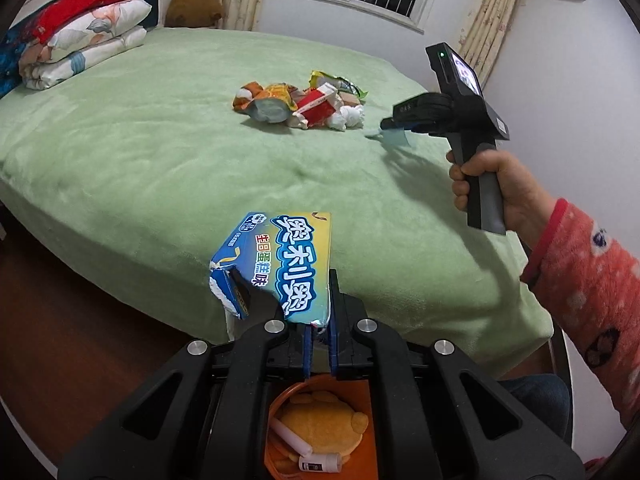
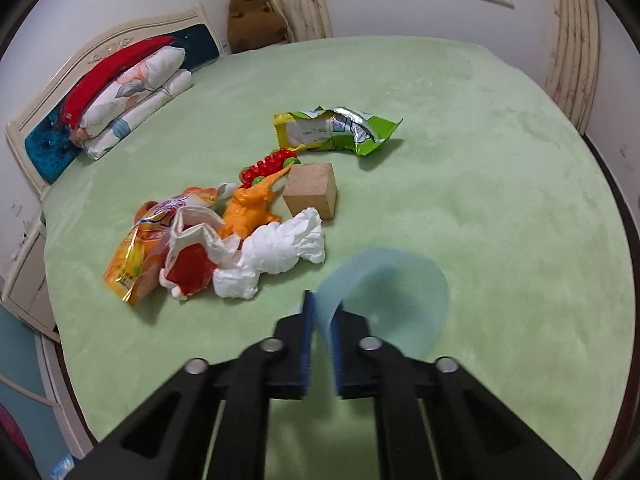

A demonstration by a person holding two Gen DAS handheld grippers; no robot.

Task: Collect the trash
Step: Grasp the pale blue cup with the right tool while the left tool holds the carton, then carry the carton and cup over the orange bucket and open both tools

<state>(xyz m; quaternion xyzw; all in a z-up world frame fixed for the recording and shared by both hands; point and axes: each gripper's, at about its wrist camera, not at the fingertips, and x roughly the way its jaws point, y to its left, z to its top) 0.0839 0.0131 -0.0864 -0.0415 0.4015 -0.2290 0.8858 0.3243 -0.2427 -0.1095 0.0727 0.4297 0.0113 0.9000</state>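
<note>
My left gripper (image 1: 320, 320) is shut on a torn blue snack box (image 1: 280, 256) and holds it above an orange bin (image 1: 276, 404) beside the bed. My right gripper (image 2: 322, 316), also in the left wrist view (image 1: 394, 122), is shut on a curled light-blue plastic strip (image 2: 384, 284) above the bed. A trash pile lies on the green blanket (image 2: 480, 200): crumpled white tissue (image 2: 276, 256), a red and white wrapper (image 2: 192, 260), an orange snack bag (image 2: 136, 264) and a green wrapper (image 2: 340, 130). The pile also shows in the left wrist view (image 1: 300, 104).
An orange toy (image 2: 252, 208), a red bead toy (image 2: 268, 164) and a wooden block (image 2: 312, 190) lie among the trash. Folded bedding (image 2: 128, 96) and a brown plush (image 2: 252, 16) sit at the headboard. The bin holds a yellow plush (image 1: 324, 420) and small tubes.
</note>
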